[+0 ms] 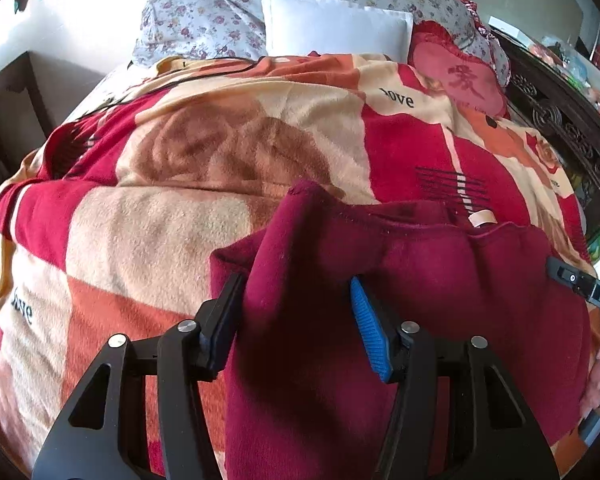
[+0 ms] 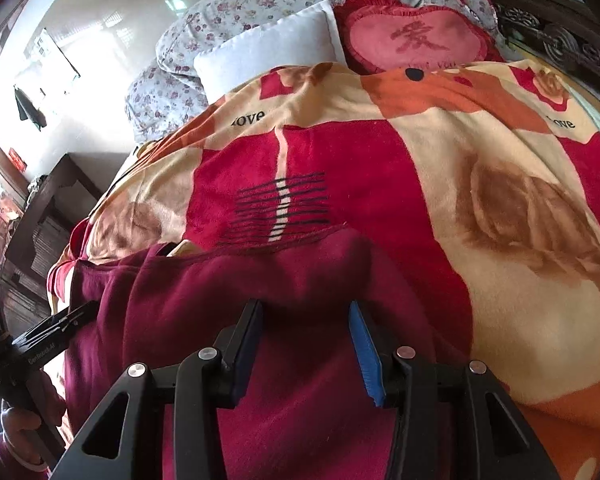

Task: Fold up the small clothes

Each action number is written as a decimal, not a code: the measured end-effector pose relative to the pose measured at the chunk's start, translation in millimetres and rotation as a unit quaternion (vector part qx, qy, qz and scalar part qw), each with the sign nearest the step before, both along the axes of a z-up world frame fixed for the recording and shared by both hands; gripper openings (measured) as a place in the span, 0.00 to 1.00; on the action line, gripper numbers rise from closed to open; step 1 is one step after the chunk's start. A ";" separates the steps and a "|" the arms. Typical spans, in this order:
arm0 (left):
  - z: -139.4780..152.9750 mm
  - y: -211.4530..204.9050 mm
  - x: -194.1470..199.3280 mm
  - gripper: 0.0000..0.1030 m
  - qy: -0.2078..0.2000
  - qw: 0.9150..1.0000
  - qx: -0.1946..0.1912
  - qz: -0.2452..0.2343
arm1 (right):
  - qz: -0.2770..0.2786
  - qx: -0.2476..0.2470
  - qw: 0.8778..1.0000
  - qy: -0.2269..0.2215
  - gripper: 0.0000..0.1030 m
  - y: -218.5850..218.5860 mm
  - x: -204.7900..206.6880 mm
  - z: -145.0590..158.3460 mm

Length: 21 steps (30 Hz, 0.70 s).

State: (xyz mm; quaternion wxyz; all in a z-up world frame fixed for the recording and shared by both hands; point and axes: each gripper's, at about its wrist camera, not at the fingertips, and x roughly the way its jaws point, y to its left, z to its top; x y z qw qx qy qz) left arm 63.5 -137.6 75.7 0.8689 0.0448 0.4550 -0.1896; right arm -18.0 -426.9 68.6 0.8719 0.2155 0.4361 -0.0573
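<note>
A dark maroon garment point(image 1: 440, 280) lies on a fleece blanket point(image 1: 160, 220) with red, cream and orange patches and the printed word "love", which covers the bed. In the left wrist view, the left gripper point(image 1: 296, 300) has its two fingers spread apart, and a raised fold of the maroon garment stands up between them; the cloth touches both fingers, but the jaws are wide and I cannot tell if they really press it. A small pale label point(image 1: 482, 218) shows at the far edge of the garment. At the right border of this view, the right gripper point(image 1: 580, 280) reaches onto the garment. In the right wrist view, the right gripper point(image 2: 306, 340) is also wide open, and the garment point(image 2: 228, 292) lies flat under and between its fingers. Left of the garment in this view, the left gripper point(image 2: 48, 340) is held by a hand point(image 2: 24, 420). Beyond the blanket sit a white pillow point(image 2: 268, 52), a red heart-shaped cushion point(image 2: 416, 36) with a Chinese character, and a floral quilt point(image 1: 204, 20).
</note>
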 end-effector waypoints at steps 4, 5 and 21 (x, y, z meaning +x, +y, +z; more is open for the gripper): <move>1.0 -1.2 6.6 0.59 0.007 1.000 -0.003 -0.003 | 0.001 0.018 1.000 -0.008 0.42 -4.7 -3.2 8.8; 2.7 0.4 7.0 0.59 0.011 1.000 -0.006 -0.003 | -0.002 0.021 1.000 -0.018 0.42 -6.4 -7.3 13.6; 12.0 21.7 8.3 0.59 0.017 0.999 -0.040 0.018 | -0.025 0.010 1.000 0.001 0.38 -30.6 -16.7 -0.6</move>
